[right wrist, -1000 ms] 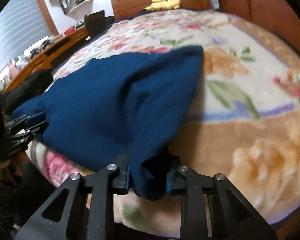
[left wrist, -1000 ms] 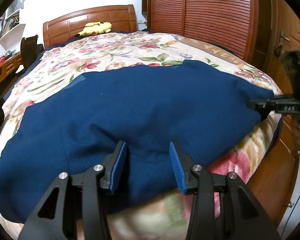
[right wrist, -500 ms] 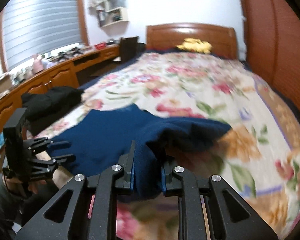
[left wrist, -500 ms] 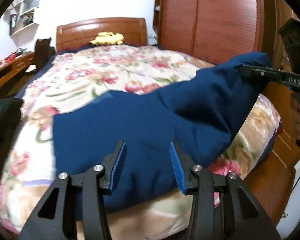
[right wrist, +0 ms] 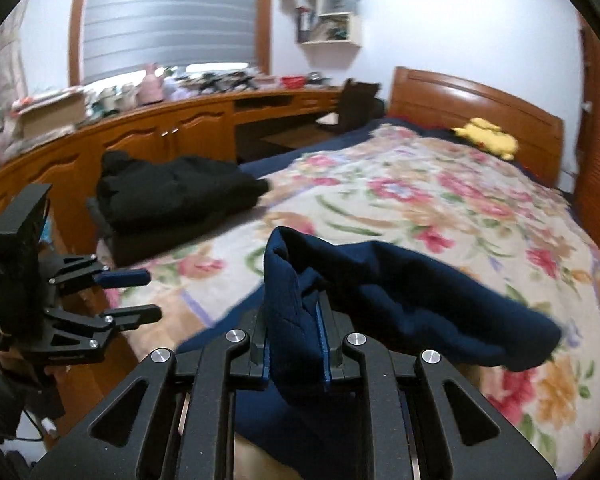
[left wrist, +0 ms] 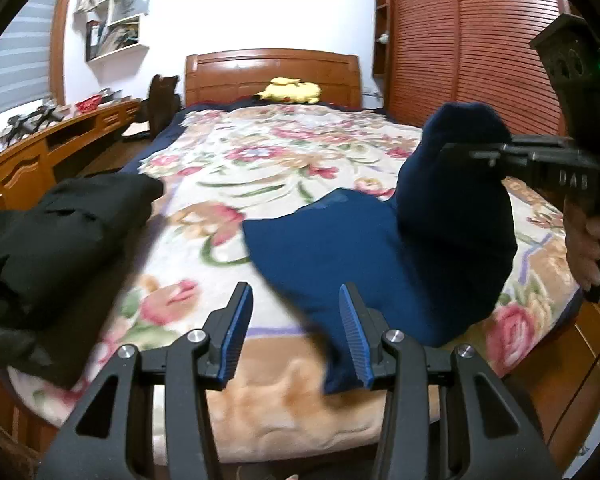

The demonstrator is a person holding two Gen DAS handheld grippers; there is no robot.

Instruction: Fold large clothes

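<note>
A large navy garment (left wrist: 364,248) lies on the floral blanket (left wrist: 260,152) near the foot of the bed. My right gripper (right wrist: 296,344) is shut on a bunched corner of the garment (right wrist: 400,292) and holds it up off the bed; in the left wrist view the right gripper (left wrist: 480,154) comes in from the right with the cloth draped under it. My left gripper (left wrist: 296,332) hovers open over the blanket at the garment's near edge, nothing between its pads. The right wrist view shows the left gripper (right wrist: 130,296) open and off the bed's left side.
A stack of folded black clothes (left wrist: 60,232) sits on the bed's left edge. A yellow plush toy (left wrist: 290,90) lies by the wooden headboard (left wrist: 272,68). Slatted wardrobe doors (left wrist: 480,40) run along the right, and a long wooden cabinet (right wrist: 148,136) along the left.
The right gripper has lifted the garment's corner and carried it across, so the flat spread cloth now stands bunched and folded over. The left gripper has risen and swung left, off the cloth.
</note>
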